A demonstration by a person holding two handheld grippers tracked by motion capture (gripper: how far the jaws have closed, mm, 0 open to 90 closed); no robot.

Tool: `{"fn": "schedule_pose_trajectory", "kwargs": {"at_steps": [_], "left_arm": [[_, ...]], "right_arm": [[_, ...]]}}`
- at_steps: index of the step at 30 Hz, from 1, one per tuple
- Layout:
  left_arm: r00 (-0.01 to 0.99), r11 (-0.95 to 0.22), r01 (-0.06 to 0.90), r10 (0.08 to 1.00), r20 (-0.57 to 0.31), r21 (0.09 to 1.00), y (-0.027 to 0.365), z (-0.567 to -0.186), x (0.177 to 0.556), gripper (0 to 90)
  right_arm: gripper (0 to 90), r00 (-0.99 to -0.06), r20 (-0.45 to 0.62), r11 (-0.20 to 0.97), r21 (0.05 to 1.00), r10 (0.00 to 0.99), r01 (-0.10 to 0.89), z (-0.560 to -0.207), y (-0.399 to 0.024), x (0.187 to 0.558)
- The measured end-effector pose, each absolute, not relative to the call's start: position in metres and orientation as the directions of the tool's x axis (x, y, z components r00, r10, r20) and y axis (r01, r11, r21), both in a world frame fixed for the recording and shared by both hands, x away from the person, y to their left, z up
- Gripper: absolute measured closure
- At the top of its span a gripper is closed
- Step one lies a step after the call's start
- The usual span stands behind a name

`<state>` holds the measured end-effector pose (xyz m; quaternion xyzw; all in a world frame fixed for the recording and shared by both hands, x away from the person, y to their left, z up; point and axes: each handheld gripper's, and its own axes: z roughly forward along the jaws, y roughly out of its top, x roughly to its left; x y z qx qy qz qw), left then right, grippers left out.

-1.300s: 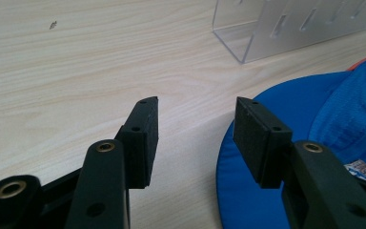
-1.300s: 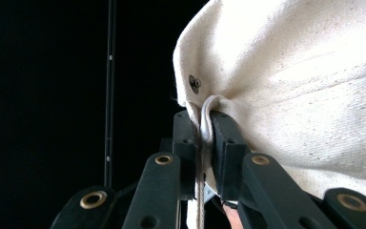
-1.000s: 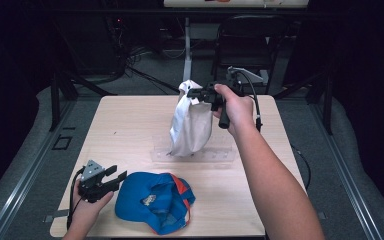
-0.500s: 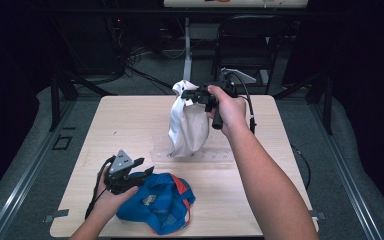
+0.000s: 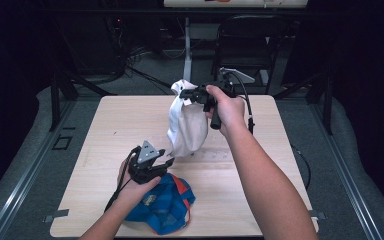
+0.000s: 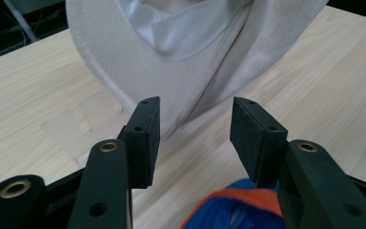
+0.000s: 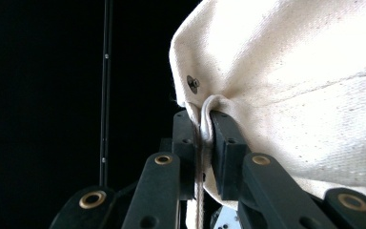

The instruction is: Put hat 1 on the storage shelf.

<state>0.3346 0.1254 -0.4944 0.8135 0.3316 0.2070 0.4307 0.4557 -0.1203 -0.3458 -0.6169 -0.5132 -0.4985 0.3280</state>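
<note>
A white cap [image 5: 185, 125] hangs upright over the middle of the wooden table [image 5: 280, 150], its lower edge near the tabletop. My right gripper [image 5: 186, 95] is shut on the cap's top edge, and in the right gripper view the fabric is pinched between the pads [image 7: 205, 129]. My left gripper [image 5: 162, 159] sits just in front of the white cap [image 6: 138, 62], above a blue and orange cap [image 5: 160, 207] that lies on the table. The left gripper [image 6: 195, 119] is open; its jaws have just been closing a little, with nothing pressed between them. The white cap's lower edge hangs just beyond their tips.
A clear flat patch [image 5: 215, 155] lies on the table under the white cap. A dark chair [image 5: 245, 35] stands behind the table's far edge, with cables on the floor beside it. The blue cap [image 6: 238, 210] lies close to the table's front edge.
My left gripper has moved from the table's front left corner up and to the right, over the blue cap, towards the white cap. The right hand still holds the white cap in about the same place.
</note>
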Motion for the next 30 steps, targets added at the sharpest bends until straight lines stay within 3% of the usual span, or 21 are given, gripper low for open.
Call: {"fn": "schedule_pose_trajectory", "kwargs": {"at_steps": [5,10,14,30], "left_arm": [[0.689,-0.430,0.370,0.721,0.066,0.824,0.113,-0.496,0.341,55.3],[0.665,-0.419,0.388,0.744,0.066,0.821,0.116,-0.499,0.344,72.6],[0.666,-0.406,0.390,0.744,0.052,0.826,0.123,-0.500,0.345,76.2],[0.635,-0.255,0.445,0.766,-0.102,0.859,0.155,-0.516,0.348,80.3]], "right_arm": [[81.5,-0.026,0.950,-0.257,0.110,0.311,0.960,-0.345,-0.120,0.455],[81.4,-0.035,0.949,-0.251,0.118,0.313,0.961,-0.346,-0.120,0.453],[81.4,-0.035,0.952,-0.242,0.113,0.303,0.964,-0.347,-0.119,0.451],[81.2,-0.036,0.942,-0.210,0.112,0.334,0.971,-0.355,-0.110,0.450]]}}
